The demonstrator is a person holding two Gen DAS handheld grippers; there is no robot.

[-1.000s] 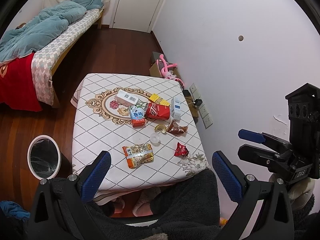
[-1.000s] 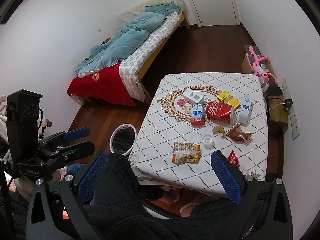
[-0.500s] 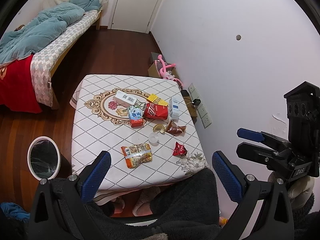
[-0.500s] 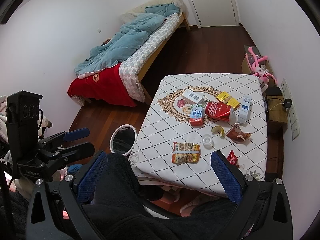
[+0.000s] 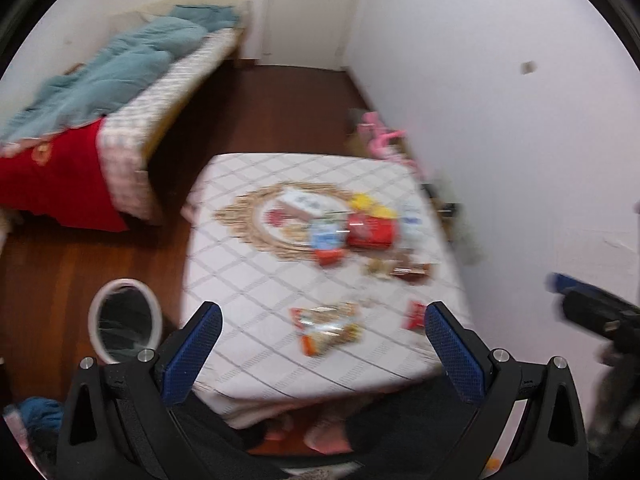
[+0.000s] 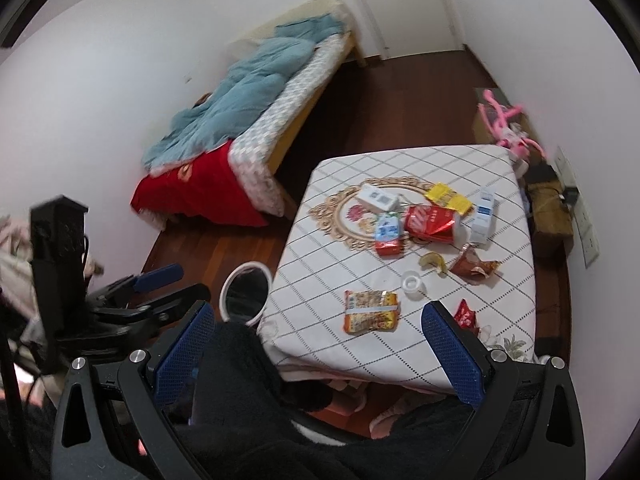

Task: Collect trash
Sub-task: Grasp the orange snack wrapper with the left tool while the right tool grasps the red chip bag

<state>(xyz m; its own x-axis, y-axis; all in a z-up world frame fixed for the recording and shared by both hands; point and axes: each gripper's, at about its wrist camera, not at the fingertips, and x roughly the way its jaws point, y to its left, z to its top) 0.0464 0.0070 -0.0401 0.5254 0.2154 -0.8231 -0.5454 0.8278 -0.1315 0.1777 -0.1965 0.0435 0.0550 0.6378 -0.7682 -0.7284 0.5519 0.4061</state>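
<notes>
Left claw [image 5: 320, 344]: spread, empty, hanging short of the white quilted table [image 6: 304, 264].
Right claw [image 6: 316, 348]: spread, empty.
White-rimmed round bin [image 6: 245, 294]: beside table's left edge, handy for drops.
Orange crinkled snack wrapper [image 6: 372, 311]: nearest table's front edge, my likely first pick.

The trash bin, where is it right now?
In the right wrist view the white-rimmed trash bin stands on the wooden floor by the table, at its near left corner, below the bed.

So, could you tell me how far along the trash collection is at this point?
Nothing looks collected yet. Both the left gripper and right gripper are open and empty. The snack packet, red wrapper and other litter remain on the table; the bin waits beside it.
</notes>
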